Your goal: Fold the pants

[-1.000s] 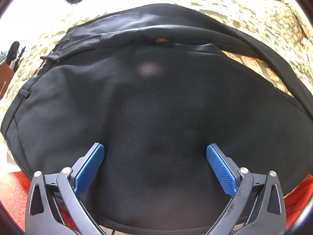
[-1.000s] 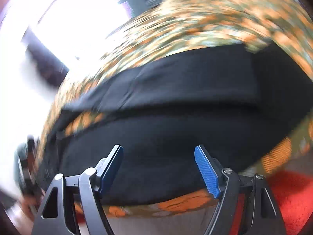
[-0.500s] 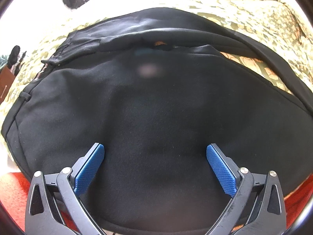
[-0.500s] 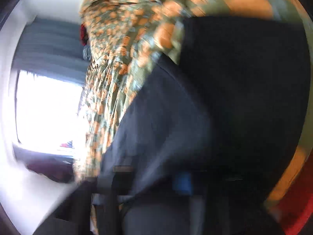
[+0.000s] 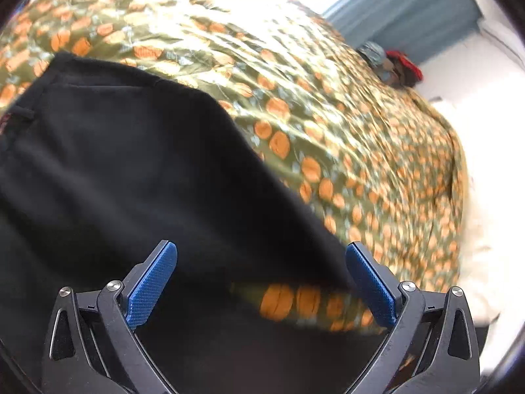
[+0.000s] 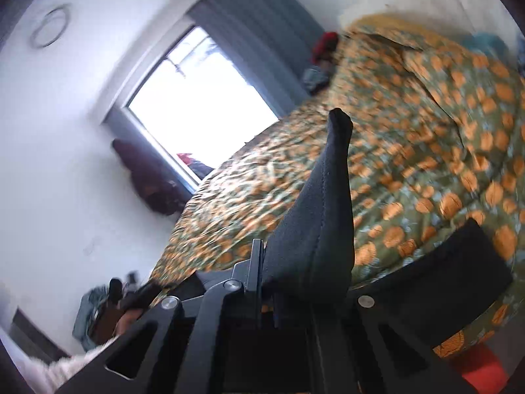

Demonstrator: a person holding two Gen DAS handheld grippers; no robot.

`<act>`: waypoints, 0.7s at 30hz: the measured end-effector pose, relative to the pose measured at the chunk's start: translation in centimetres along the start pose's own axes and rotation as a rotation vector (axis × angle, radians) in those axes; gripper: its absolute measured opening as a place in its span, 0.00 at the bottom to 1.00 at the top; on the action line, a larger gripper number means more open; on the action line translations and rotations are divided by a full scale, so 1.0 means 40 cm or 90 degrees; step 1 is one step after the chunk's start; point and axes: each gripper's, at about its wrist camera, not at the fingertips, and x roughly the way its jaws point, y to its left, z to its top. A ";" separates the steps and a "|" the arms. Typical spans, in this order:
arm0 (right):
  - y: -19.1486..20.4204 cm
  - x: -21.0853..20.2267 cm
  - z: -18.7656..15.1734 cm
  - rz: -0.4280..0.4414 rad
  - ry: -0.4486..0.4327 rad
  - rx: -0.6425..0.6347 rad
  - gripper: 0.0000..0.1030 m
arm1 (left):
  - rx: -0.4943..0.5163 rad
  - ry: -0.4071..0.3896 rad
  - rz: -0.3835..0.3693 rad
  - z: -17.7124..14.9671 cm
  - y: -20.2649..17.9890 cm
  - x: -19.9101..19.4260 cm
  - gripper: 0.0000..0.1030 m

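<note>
The black pants (image 5: 124, 170) lie on a bed with an orange-and-green patterned cover (image 5: 344, 124). In the left wrist view my left gripper (image 5: 261, 282) is open, its blue pads spread wide just above the pants near their right edge. In the right wrist view my right gripper (image 6: 288, 282) is shut on a fold of the black pants (image 6: 321, 203), which sticks up in a peak between its fingers and hides the pads. Another part of the pants (image 6: 459, 262) lies lower right.
A bright window (image 6: 197, 105) with grey-blue curtains (image 6: 262, 26) is behind the bed. Red and blue clothes (image 5: 393, 62) lie at the far end of the bed. Dark items and a bag (image 6: 151, 180) sit by the wall. Something red (image 6: 479, 367) is below the bed edge.
My right gripper has shut on the pants and lifted them, swinging its view up toward the window. My left gripper's view has moved right toward the pants' edge, still open.
</note>
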 end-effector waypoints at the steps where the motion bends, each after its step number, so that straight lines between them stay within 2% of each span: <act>1: 0.010 -0.012 -0.001 0.007 -0.001 -0.008 0.04 | -0.016 0.008 0.000 0.018 -0.002 0.024 0.99; 5: 0.060 -0.103 -0.045 0.048 -0.002 -0.047 0.04 | -0.033 0.067 -0.008 0.056 0.000 0.101 0.99; 7: 0.082 -0.157 -0.065 0.087 -0.005 -0.083 0.04 | -0.032 0.076 0.015 0.057 0.000 0.126 0.96; 9: 0.093 -0.197 -0.068 0.103 -0.002 -0.122 0.04 | -0.021 0.061 0.019 0.058 0.001 0.129 0.66; 10: 0.093 -0.209 -0.067 0.108 0.004 -0.132 0.04 | -0.019 0.065 0.011 0.059 0.006 0.135 0.20; 11: 0.088 -0.218 -0.066 0.111 0.012 -0.137 0.04 | -0.026 0.073 0.022 0.061 0.015 0.141 0.07; 13: 0.057 -0.208 -0.060 0.108 0.034 -0.132 0.04 | -0.042 0.052 0.012 0.055 0.024 0.119 0.04; 14: 0.028 -0.188 -0.054 0.076 0.047 -0.135 0.04 | -0.041 0.038 0.010 0.056 0.023 0.101 0.04; 16: -0.026 -0.140 -0.029 0.030 0.058 -0.133 0.04 | -0.029 -0.009 -0.025 0.048 0.004 0.009 0.04; 18: -0.078 -0.086 0.018 0.003 0.043 -0.132 0.04 | 0.010 -0.089 -0.054 0.022 -0.023 -0.148 0.04; 21: -0.139 -0.028 0.076 0.015 0.054 -0.119 0.04 | 0.048 -0.194 -0.061 -0.069 -0.014 -0.339 0.07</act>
